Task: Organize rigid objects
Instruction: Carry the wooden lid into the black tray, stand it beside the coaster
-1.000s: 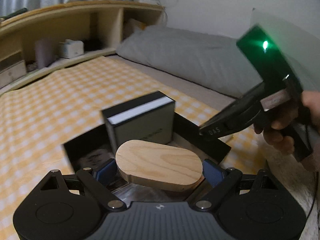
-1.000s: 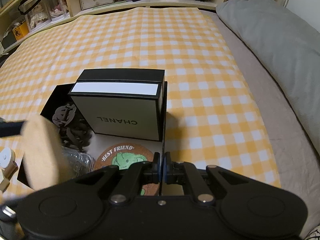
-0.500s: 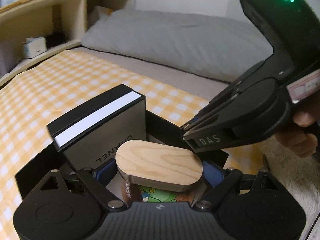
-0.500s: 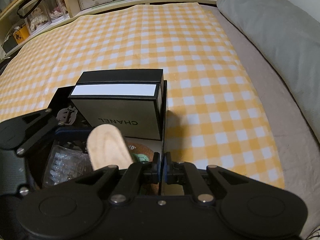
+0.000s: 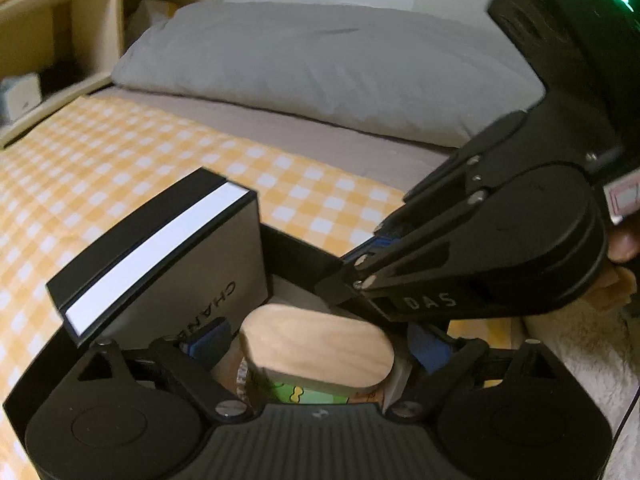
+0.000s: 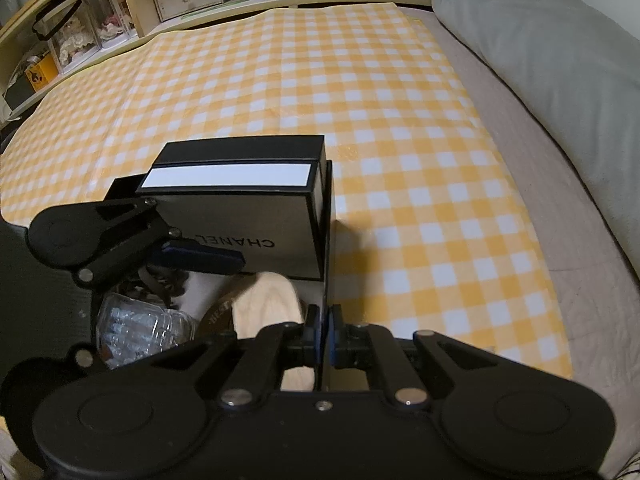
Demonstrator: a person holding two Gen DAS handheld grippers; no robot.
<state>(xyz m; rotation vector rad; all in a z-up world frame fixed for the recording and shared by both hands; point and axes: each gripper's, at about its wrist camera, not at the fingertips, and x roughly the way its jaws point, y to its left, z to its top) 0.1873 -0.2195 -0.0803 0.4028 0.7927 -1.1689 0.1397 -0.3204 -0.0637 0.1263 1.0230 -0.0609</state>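
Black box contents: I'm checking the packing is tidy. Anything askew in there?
Yes. The wooden oval sits tilted between the opening left claw pads, leaning over the coaster rather than flat.

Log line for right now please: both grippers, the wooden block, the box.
left gripper: opening, wooden block between jaws | right gripper: shut on box wall | block: inside box, over coaster

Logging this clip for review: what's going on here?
A person with two handheld grippers is packing a black storage box on a bed. The left gripper, jaws opening, has the oval wooden block between them, low inside the box beside a Chanel box. The right gripper is shut on the box's wall.
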